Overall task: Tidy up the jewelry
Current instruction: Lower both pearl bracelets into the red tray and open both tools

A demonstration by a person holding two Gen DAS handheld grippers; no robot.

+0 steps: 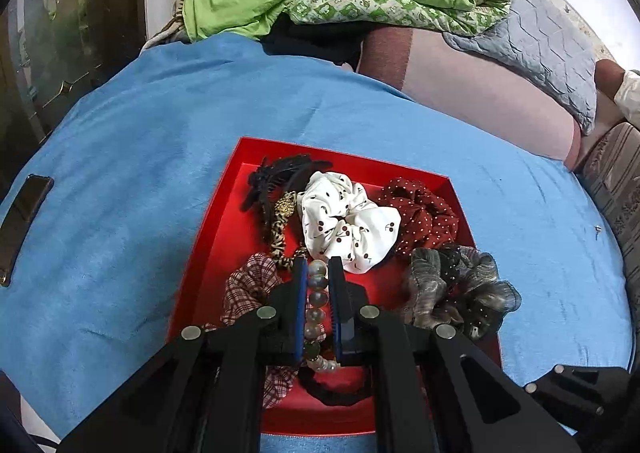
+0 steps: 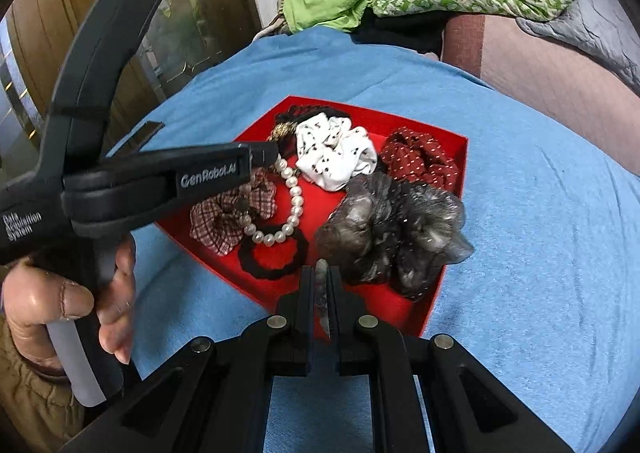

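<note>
Both grippers are clamped on beaded strands over the red tray, which is set on a blue cloth. Between the closed pads of the left gripper, a pearl bracelet is gripped; its loop is draped over the plaid scrunchie and black hair tie. Further right, the white cherry scrunchie, red dotted scrunchie and grey scrunchie are laid. A grey bead strand is pinched by the right gripper at the tray's near edge.
</note>
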